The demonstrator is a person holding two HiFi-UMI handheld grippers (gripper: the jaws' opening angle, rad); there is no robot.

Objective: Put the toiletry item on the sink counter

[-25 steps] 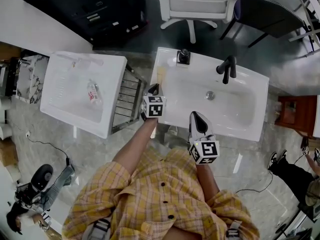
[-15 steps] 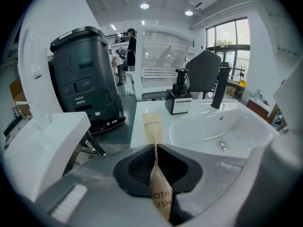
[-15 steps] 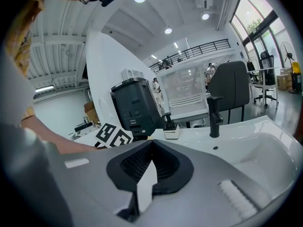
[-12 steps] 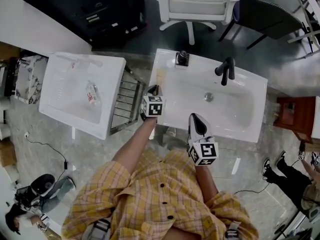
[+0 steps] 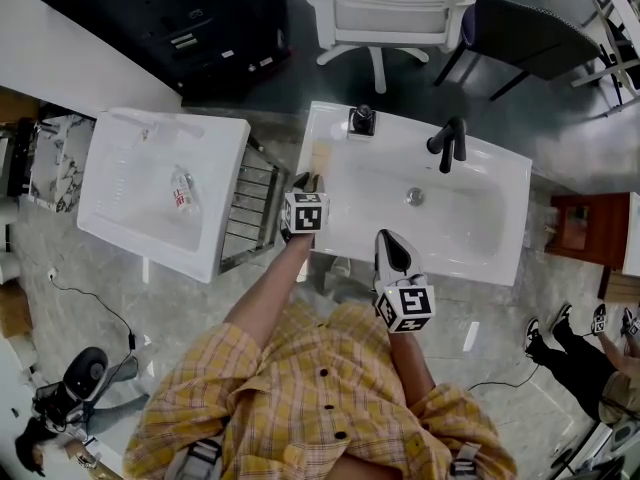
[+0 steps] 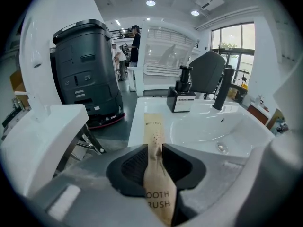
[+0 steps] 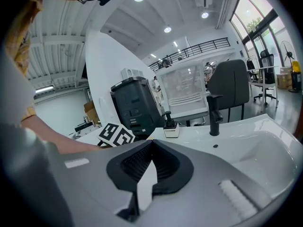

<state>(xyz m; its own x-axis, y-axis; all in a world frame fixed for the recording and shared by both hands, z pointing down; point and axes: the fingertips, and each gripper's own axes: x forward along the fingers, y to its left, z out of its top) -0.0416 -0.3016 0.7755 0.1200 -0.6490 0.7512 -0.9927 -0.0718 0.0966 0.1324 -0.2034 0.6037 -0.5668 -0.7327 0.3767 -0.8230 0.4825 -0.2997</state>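
Observation:
A brown paper toothbrush packet (image 6: pixel 154 135) lies lengthwise on the left rim of the white sink counter (image 6: pixel 136 119). Its near end is between the jaws of my left gripper (image 6: pixel 155 148). Those jaws are opening, and the pads no longer pinch the paper. From the head view the packet (image 5: pixel 320 157) shows just beyond the left gripper (image 5: pixel 306 181) on the counter's left edge (image 5: pixel 330 223). My right gripper (image 5: pixel 391 241) hovers over the counter's front edge. Its jaws (image 7: pixel 151 143) are shut with nothing between them.
A black soap dispenser (image 5: pixel 361 120) and a black faucet (image 5: pixel 449 140) stand at the back of the basin. To the left are a metal rack (image 5: pixel 250 208) and a second white sink (image 5: pixel 130 208) with a small bottle (image 5: pixel 184 190) in it. A white chair (image 5: pixel 390 8) stands behind.
Both grippers stay where they were over the sink. The head view has drifted slightly, and the packet still lies on the left rim.

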